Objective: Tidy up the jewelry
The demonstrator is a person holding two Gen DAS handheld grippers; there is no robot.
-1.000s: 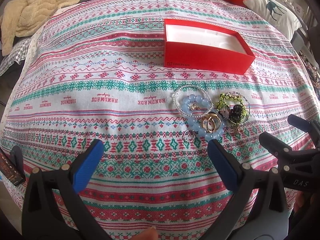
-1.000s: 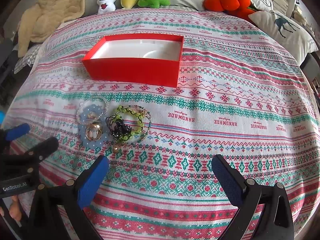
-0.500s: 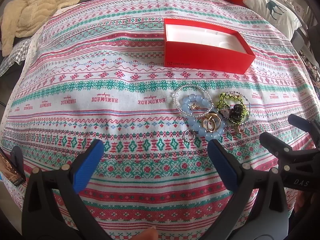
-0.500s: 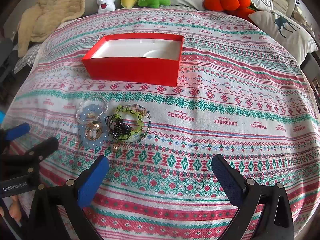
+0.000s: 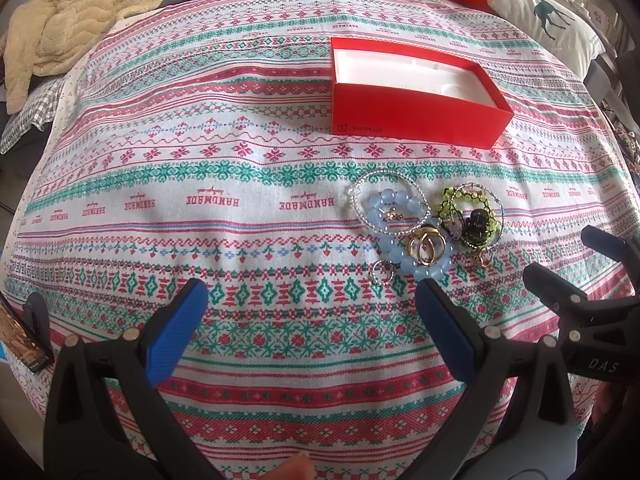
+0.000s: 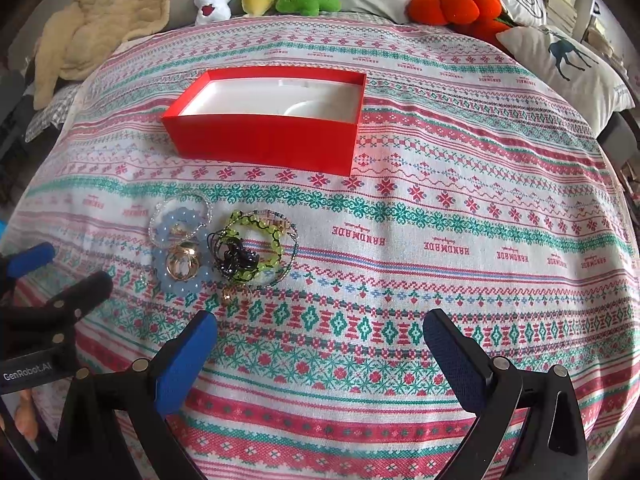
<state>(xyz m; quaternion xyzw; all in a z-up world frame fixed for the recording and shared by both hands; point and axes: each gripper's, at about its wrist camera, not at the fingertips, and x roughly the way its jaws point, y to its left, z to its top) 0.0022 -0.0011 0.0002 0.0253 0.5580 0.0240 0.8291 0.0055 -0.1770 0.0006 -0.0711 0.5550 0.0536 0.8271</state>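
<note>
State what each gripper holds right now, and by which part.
Nothing. The left gripper and right gripper are open and empty; the jewelry pile lies untouched on the cloth.

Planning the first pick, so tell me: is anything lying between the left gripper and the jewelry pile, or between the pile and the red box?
Nothing visible. Only bare patterned cloth lies between the open left gripper and the jewelry pile, and between the pile and the red box, whose white tray looks empty.
</note>
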